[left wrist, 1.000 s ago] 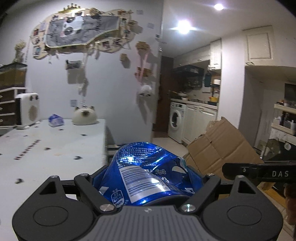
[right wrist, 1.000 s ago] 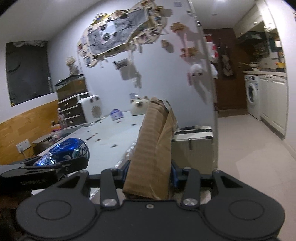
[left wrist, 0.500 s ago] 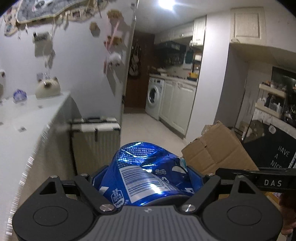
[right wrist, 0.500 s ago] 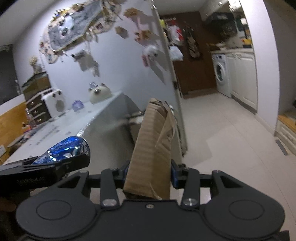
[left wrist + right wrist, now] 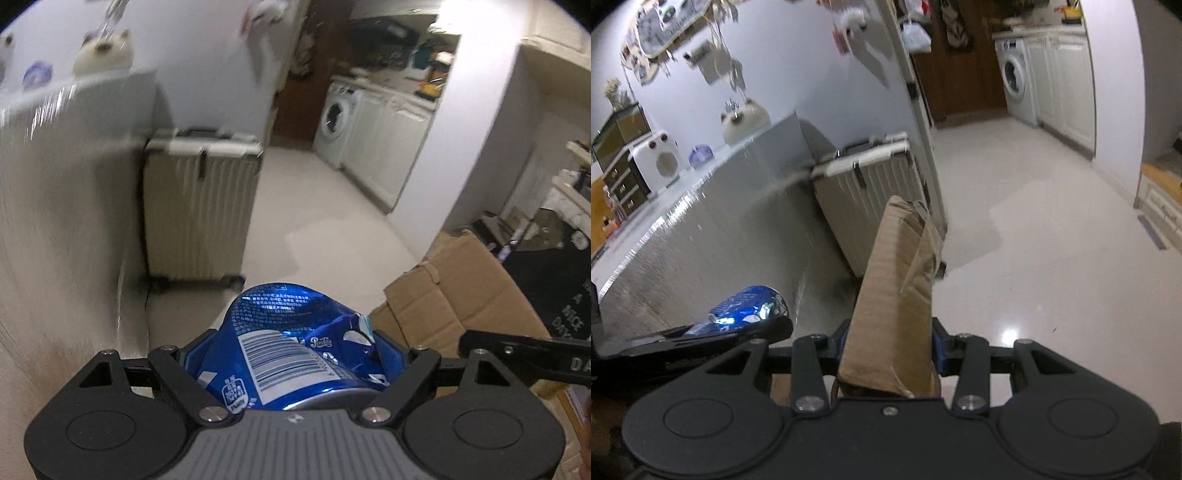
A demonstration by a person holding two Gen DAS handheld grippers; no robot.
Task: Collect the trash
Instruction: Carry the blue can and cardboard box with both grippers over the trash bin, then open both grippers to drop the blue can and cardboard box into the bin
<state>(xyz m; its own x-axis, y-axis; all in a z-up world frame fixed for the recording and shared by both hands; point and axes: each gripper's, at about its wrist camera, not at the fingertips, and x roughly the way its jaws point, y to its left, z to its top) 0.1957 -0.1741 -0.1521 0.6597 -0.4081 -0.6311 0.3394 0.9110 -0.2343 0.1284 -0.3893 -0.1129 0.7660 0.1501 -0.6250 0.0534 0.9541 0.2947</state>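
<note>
My left gripper [image 5: 291,354] is shut on a crushed blue Pepsi can [image 5: 291,343], held in the air above the floor. The can also shows at the left of the right wrist view [image 5: 746,308]. My right gripper [image 5: 890,332] is shut on a flattened brown cardboard box [image 5: 897,280], which stands up between its fingers. In the left wrist view the cardboard box [image 5: 458,295] sits to the right of the can, with the right gripper's black finger [image 5: 524,354] across it.
A white table [image 5: 701,229] runs along the left. A ribbed silver suitcase [image 5: 199,206] stands at its end against the wall. Pale tiled floor [image 5: 1052,240] stretches ahead to a washing machine [image 5: 334,123] and white cabinets [image 5: 1067,74]. A dark sign [image 5: 554,288] is at right.
Both grippers have swung away from the table and tilted down toward the floor, still holding the can and the cardboard. The suitcase and floor now fill the views.
</note>
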